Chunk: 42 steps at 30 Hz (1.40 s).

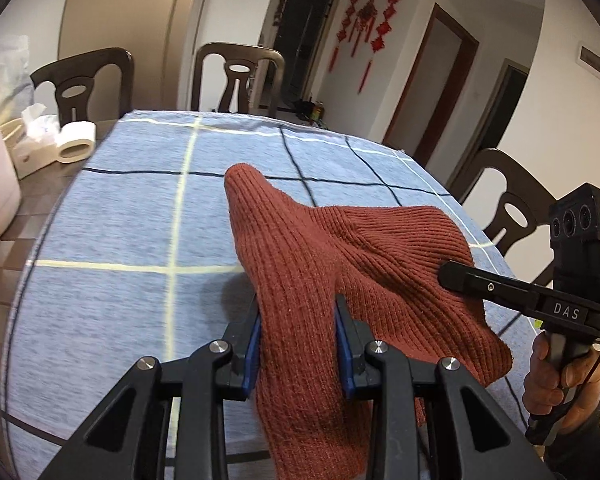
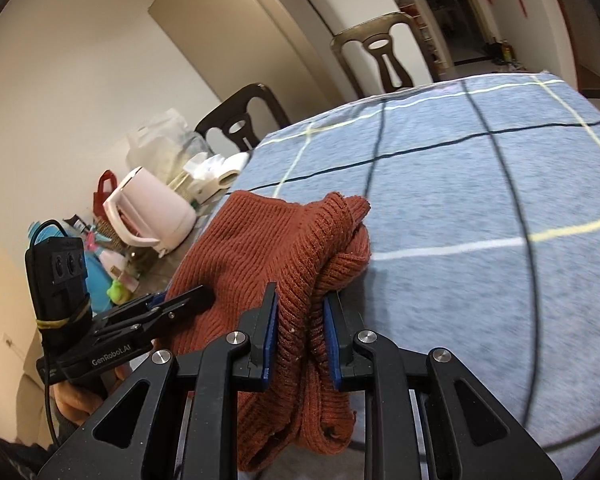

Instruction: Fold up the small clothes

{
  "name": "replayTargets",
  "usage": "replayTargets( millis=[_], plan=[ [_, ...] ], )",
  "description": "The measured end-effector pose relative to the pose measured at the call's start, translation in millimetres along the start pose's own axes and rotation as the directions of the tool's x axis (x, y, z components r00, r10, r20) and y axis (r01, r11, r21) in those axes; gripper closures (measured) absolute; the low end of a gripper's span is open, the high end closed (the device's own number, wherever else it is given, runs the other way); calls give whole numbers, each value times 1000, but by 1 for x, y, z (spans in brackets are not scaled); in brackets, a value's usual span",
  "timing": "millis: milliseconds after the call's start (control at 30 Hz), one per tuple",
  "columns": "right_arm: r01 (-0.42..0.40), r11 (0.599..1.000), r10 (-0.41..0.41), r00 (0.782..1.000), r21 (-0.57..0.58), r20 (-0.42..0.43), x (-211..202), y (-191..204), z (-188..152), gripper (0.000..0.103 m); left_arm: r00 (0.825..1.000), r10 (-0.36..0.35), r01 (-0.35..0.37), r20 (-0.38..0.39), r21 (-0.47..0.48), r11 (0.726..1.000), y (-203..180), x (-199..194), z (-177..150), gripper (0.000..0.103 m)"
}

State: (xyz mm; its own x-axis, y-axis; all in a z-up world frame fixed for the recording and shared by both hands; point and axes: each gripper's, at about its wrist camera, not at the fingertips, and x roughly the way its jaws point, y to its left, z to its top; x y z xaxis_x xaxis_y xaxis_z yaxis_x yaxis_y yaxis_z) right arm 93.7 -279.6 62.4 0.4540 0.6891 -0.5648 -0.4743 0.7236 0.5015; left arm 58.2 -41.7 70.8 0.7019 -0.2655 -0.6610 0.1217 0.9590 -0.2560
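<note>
Black plastic two-finger grippers

Left gripper (image 1: 298, 312) and right gripper (image 2: 300, 312): blue pads, silver screws, white "GenRobot.AI" and "DAS" lettering.

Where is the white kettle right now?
The white kettle sits at the table's left end in the right wrist view, off the blue checked cloth, next to the toilet paper roll and in front of a red bag.

Rust-red ribbed knit (image 1: 352, 248) on lt-blue tablecloth (image 1: 132, 216) w/ black & white grid lines.
</note>
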Motion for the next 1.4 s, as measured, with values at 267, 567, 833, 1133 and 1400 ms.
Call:
replayTargets(
  millis=[267,567,833,1133,1400],
  plan=[
    [-31,999,31,999,-11,-20,31,18,8,82,1000,27,-27,5,-6,1000,32,-1,11,69],
    [-12,1000,12,999,20,-43,56,14,7,82,999,17,-18,-32,-25,1000,53,19,4,69],
    [13,998,-9,997,60,-73,66,-4,-2,81,998,14,-18,-59,-70,997,66,28,-13,62],
    [36,995,-29,997,98,-75,62,-11,-2,71,998,40,-45,-54,-82,996,65,15,-12,59],
    [80,996,-80,997,-40,0,42,18,7,71,998,60,-60,20,-20,998,41,-9,-5,60]
  ],
)
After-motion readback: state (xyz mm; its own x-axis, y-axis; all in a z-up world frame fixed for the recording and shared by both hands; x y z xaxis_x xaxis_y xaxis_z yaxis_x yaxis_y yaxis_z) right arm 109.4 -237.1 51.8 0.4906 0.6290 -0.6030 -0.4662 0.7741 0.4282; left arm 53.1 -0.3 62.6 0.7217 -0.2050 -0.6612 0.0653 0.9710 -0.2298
